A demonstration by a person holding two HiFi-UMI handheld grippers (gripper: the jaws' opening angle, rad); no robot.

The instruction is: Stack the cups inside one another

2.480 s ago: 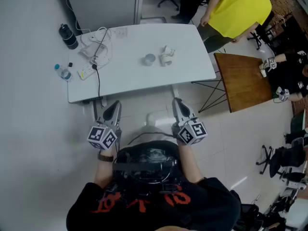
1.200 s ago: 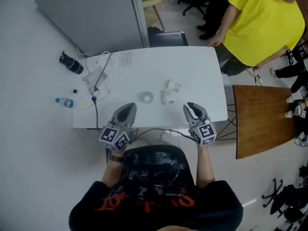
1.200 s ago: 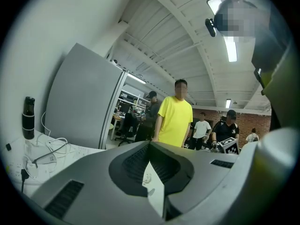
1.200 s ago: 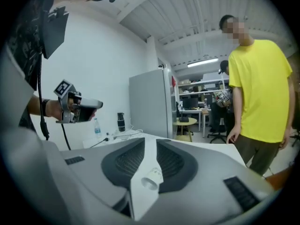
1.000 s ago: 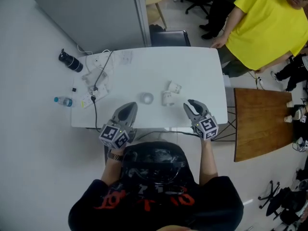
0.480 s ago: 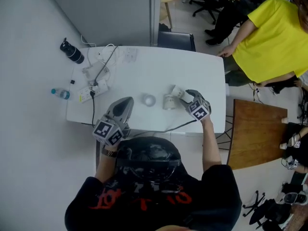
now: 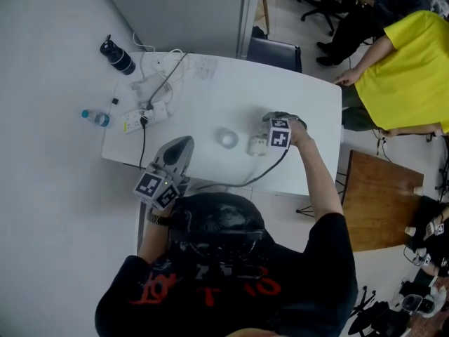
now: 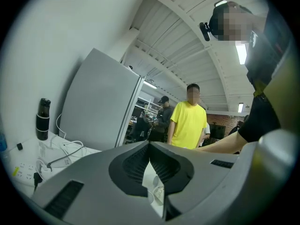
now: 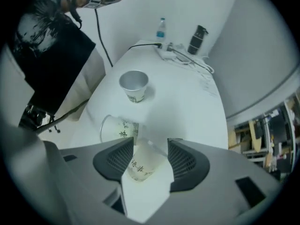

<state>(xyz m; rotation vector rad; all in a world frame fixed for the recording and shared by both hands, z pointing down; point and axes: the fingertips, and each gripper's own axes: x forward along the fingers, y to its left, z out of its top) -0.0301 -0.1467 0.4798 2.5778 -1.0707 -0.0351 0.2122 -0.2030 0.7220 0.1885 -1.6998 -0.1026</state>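
One upright cup [image 9: 133, 86], mouth up | second cup [image 9: 117, 128] sideways | third cup [image 9: 138, 168] sideways

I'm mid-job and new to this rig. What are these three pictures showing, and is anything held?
No robot arm: a person holds a hand-held gripper in each hand. The head view looks down from the person's head onto a white table; the other two cameras ride on those hand-held grippers. On the table are an upright cup, a cup on its side, and a third cup between the jaws of the right hand-held gripper, which have just been opening and do not press it. The left hand-held gripper is shut and empty. Nothing is held.
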